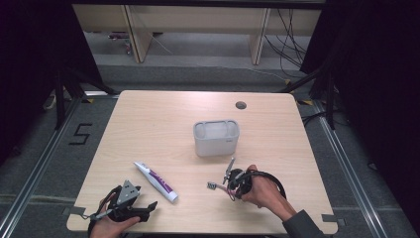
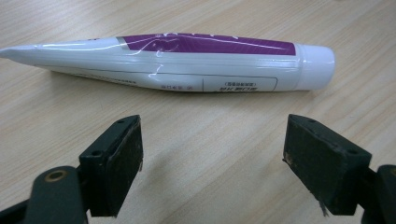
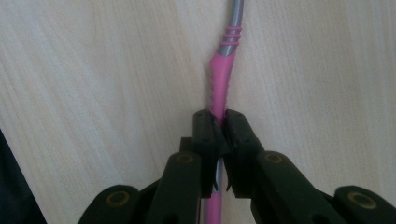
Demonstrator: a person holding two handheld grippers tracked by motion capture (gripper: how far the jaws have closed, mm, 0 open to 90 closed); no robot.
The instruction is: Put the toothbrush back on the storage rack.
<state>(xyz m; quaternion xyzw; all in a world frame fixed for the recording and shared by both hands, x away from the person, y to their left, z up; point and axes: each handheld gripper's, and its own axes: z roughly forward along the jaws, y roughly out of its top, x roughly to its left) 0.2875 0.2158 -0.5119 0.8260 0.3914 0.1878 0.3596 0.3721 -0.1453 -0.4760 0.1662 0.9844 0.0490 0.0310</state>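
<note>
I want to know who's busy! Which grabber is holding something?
The right gripper, shut on the pink toothbrush. The left gripper is open, empty.

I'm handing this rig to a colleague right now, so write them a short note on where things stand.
Left hand-held gripper: open, jaws wide, just short of the toothpaste tube, which lies flat on the table.
Right hand-held gripper: shut on the pink-and-grey toothbrush, handle clamped between the jaws.
Grey holder cup: upright mid-table, nothing seen in it.
Done: toothbrush grasped.
Left, as a guess: put the toothbrush and the tube in the cup.
</note>
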